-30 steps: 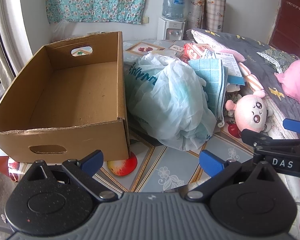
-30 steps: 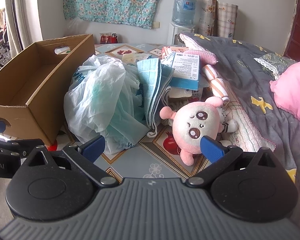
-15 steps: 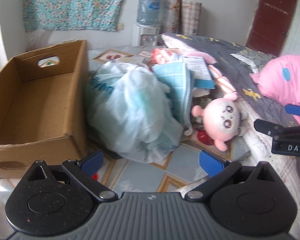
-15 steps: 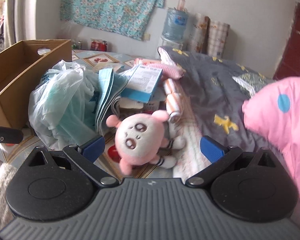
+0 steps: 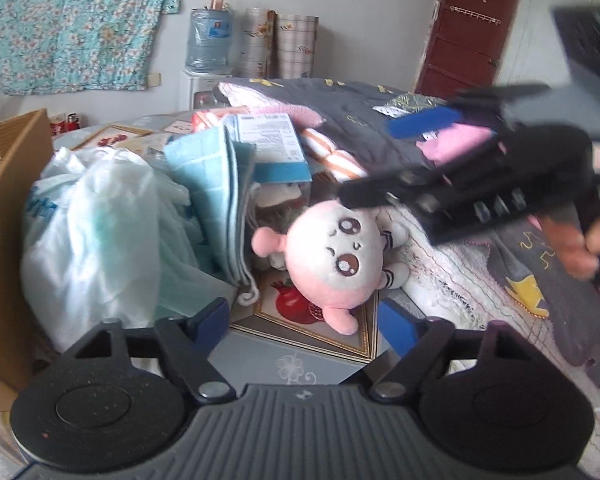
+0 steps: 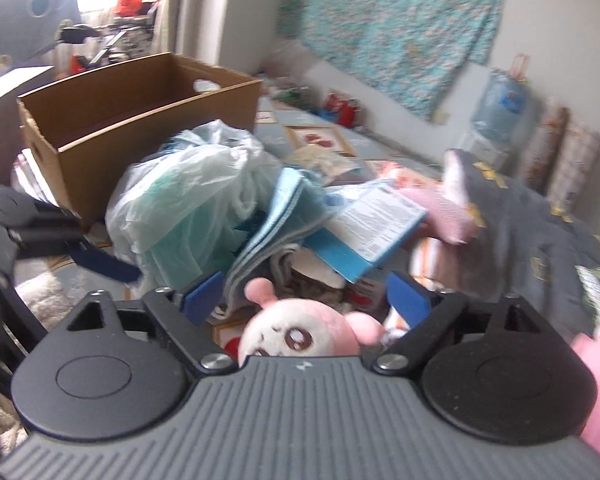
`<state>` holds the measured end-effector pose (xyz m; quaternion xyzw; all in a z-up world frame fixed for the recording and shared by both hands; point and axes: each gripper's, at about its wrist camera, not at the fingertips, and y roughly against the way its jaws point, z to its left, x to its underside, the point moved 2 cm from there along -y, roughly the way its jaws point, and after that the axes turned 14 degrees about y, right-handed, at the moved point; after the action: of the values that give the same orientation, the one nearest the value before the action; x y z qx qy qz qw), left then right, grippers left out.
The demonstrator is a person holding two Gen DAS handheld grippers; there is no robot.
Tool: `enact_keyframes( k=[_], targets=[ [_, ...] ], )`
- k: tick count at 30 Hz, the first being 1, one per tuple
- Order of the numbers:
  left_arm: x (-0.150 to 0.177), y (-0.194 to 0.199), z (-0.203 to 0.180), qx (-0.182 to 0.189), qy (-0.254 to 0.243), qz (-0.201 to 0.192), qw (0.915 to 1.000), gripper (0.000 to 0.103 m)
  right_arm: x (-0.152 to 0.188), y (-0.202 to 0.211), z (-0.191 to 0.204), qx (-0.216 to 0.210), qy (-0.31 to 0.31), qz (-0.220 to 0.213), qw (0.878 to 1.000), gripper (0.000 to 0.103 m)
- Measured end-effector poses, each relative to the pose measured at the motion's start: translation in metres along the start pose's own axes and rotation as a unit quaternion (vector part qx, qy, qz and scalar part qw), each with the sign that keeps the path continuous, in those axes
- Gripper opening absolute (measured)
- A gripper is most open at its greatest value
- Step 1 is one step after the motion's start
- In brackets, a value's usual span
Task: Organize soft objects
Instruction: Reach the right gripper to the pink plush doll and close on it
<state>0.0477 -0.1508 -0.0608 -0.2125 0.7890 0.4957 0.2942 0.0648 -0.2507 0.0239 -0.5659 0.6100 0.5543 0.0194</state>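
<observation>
Pink plush toy (image 5: pixel 334 258): lay face-up on the patterned mat, just beside the folded blue towel (image 5: pixel 216 192), at the edge of the grey quilt (image 5: pixel 380 120).
Left gripper (image 5: pixel 302 318): jaws apart and just been closing; nothing between the pads, plush lying ahead of them.
Right gripper (image 6: pixel 306 294): jaws apart, just been closing; plush head below and between the blue pads, no contact seen, nothing gripped.
Right gripper from left view (image 5: pixel 460 184): blurred, hovering over the plush, a hand (image 5: pixel 580 240) behind it.
Plastic bag (image 5: pixel 88 232): crumpled, between towel and cardboard box (image 6: pixel 132 120).
Cardboard box: open-topped, left of the pile.
Blue-and-white packet (image 6: pixel 376 220): resting on top of the towel.
</observation>
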Motion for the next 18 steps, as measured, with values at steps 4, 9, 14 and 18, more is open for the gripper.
enact_keyframes(
  k=[4, 9, 14, 18],
  targets=[
    [0.006, -0.021, 0.008, 0.011, 0.018, 0.024, 0.9995, 0.060, -0.012, -0.041, -0.007, -0.069, 0.021, 0.032, 0.997, 0.050],
    [0.011, -0.032, 0.010, 0.026, 0.019, 0.037, 0.9988, 0.055, -0.016, -0.091, 0.004, -0.143, 0.061, 0.091, 0.984, 0.039],
    [0.009, -0.040, 0.008, 0.039, 0.009, 0.041, 0.9984, 0.055, -0.014, -0.125, 0.013, -0.165, 0.094, 0.153, 0.970, 0.028],
    [0.007, -0.044, 0.008, 0.047, 0.005, 0.043, 0.9980, 0.055, -0.009, -0.136, 0.013, -0.165, 0.093, 0.176, 0.966, 0.016]
  ],
)
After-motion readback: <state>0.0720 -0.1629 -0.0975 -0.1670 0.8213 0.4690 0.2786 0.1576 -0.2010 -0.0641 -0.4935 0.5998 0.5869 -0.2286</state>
